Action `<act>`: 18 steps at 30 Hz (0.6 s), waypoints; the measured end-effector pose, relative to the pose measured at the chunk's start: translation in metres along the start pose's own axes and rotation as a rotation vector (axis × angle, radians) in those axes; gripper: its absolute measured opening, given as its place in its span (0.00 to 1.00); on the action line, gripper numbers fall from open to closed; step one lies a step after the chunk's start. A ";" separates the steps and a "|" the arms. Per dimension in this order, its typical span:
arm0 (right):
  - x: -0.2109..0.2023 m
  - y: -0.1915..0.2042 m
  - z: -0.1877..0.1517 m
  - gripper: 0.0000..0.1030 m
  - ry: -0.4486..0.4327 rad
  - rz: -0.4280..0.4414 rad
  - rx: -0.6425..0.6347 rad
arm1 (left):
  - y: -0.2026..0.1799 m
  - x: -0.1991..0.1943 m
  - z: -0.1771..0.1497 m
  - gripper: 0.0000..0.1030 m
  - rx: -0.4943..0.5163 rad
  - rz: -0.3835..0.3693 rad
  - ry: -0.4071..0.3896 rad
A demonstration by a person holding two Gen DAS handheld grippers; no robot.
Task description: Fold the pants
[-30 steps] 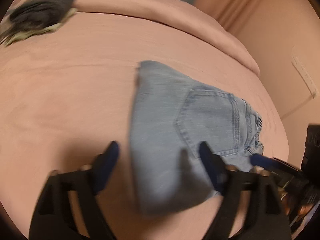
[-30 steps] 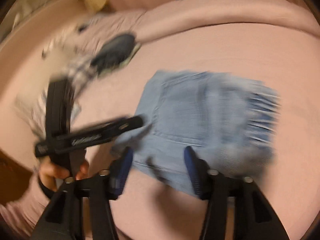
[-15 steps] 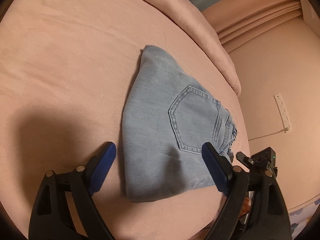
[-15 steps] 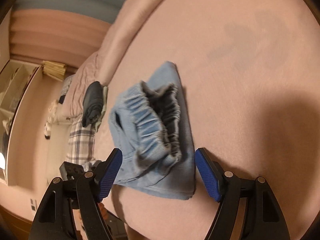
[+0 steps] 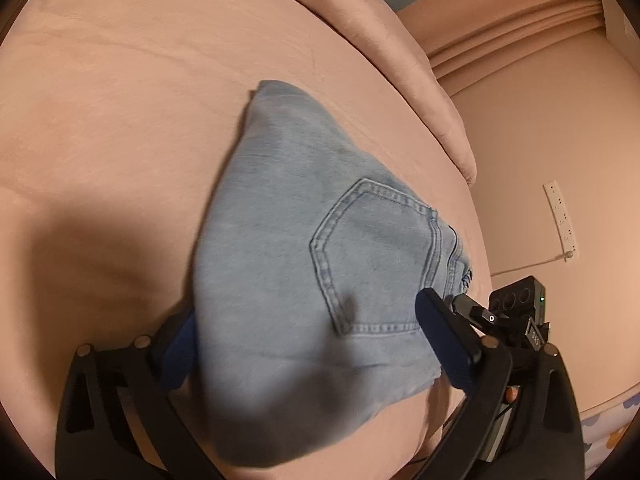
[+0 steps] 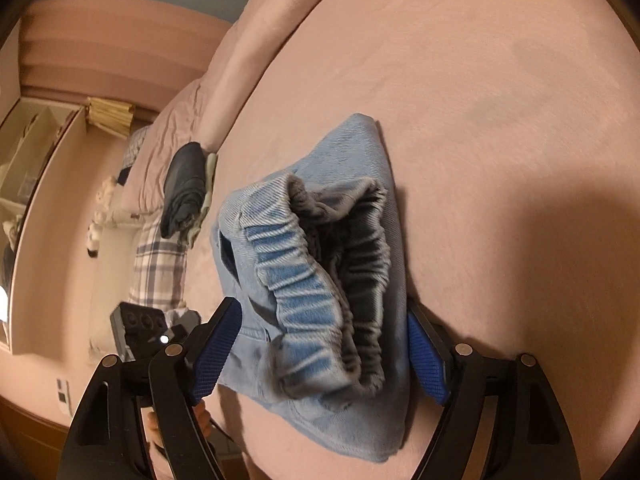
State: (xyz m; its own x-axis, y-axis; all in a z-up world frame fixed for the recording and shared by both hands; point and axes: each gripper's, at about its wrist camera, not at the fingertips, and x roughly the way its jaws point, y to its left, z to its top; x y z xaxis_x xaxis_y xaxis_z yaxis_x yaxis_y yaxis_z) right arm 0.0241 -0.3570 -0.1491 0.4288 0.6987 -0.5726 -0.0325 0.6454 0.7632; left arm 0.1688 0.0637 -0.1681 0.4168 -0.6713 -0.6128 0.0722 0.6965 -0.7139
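Observation:
Folded light-blue jeans (image 5: 288, 264) lie on the pink bed (image 5: 100, 128), back pocket up. My left gripper (image 5: 310, 344) straddles their near end with its jaws opening. One blue pad (image 5: 444, 340) rests over the denim by the pocket, and the other pad (image 5: 178, 346) is half hidden behind the folded edge. From the other side, my right gripper (image 6: 320, 354) straddles the jeans (image 6: 320, 264) at the gathered elastic waistband, jaws opening too. Its pads (image 6: 218, 344) flank the bundle without squeezing it.
A dark folded garment (image 6: 184, 192) and a plaid cloth (image 6: 160, 264) lie near the bed's far edge. A rolled duvet ridge (image 5: 360, 28) runs along the back. A power strip (image 5: 560, 216) hangs on the wall. A hand (image 6: 202, 420) shows below the left gripper.
Both grippers have closed in on the jeans and their jaws have spread wider. The right gripper rolled and now faces the waistband end instead of the pocket side.

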 end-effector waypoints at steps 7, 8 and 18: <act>0.011 0.006 0.009 0.81 0.002 -0.034 -0.032 | -0.013 0.019 0.008 0.98 0.003 0.011 0.005; 0.012 0.006 0.010 0.82 -0.001 -0.041 -0.038 | -0.014 0.020 0.009 0.98 0.000 0.010 0.006; 0.022 0.025 0.001 0.93 -0.037 -0.139 -0.168 | -0.016 0.022 0.008 0.98 0.046 0.060 0.002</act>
State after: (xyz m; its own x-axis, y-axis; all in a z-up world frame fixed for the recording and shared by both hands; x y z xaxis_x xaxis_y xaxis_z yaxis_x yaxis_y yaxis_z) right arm 0.0334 -0.3260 -0.1425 0.4725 0.5894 -0.6553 -0.1196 0.7795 0.6149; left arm 0.1845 0.0393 -0.1673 0.4199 -0.6288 -0.6544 0.0892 0.7462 -0.6597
